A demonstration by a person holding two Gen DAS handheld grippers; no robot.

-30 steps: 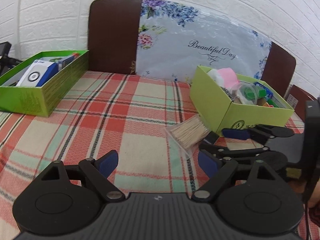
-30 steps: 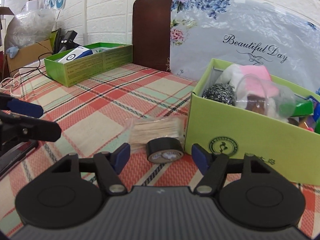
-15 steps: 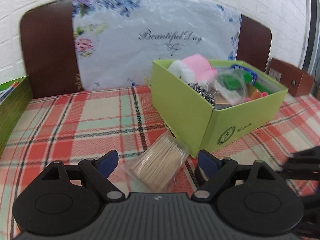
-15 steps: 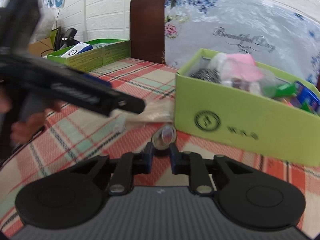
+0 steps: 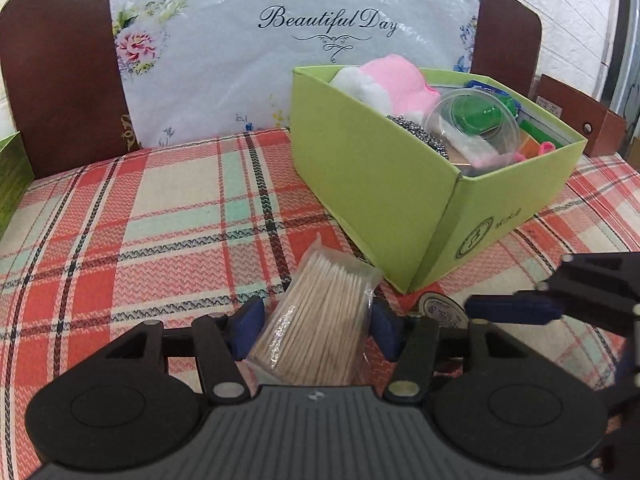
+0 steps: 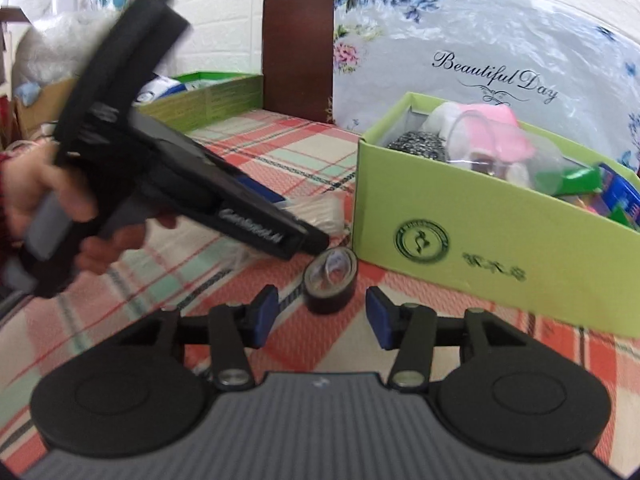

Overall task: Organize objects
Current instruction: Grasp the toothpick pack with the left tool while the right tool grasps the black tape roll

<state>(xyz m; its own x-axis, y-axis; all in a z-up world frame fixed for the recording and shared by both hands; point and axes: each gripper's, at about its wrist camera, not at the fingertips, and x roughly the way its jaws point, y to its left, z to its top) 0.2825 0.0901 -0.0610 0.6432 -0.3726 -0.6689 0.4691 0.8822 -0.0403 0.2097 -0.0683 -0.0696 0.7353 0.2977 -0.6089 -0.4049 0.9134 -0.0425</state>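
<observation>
A clear bag of wooden toothpicks (image 5: pixel 320 328) lies on the plaid tablecloth beside the light green box (image 5: pixel 384 200). My left gripper (image 5: pixel 316 326) is shut on the bag, blue pads against both sides. A black tape roll (image 6: pixel 330 280) stands on edge in front of the box, and also shows in the left wrist view (image 5: pixel 440 310). My right gripper (image 6: pixel 322 314) is open, its pads on either side of the roll and apart from it. The left gripper (image 6: pixel 304 240) and the hand holding it cross the right wrist view.
The light green box (image 6: pixel 480 216) holds a steel scrubber, pink cloth, clear cup and small colourful items. A darker green box (image 6: pixel 208 96) with packets stands far left. A chair back with a floral cover (image 5: pixel 280 48) is behind the table. A brown box (image 5: pixel 576 120) stands far right.
My left gripper moved forward and shut on the toothpick bag. My right gripper, shut around the tape roll half a second ago, has opened; the roll stands free.
</observation>
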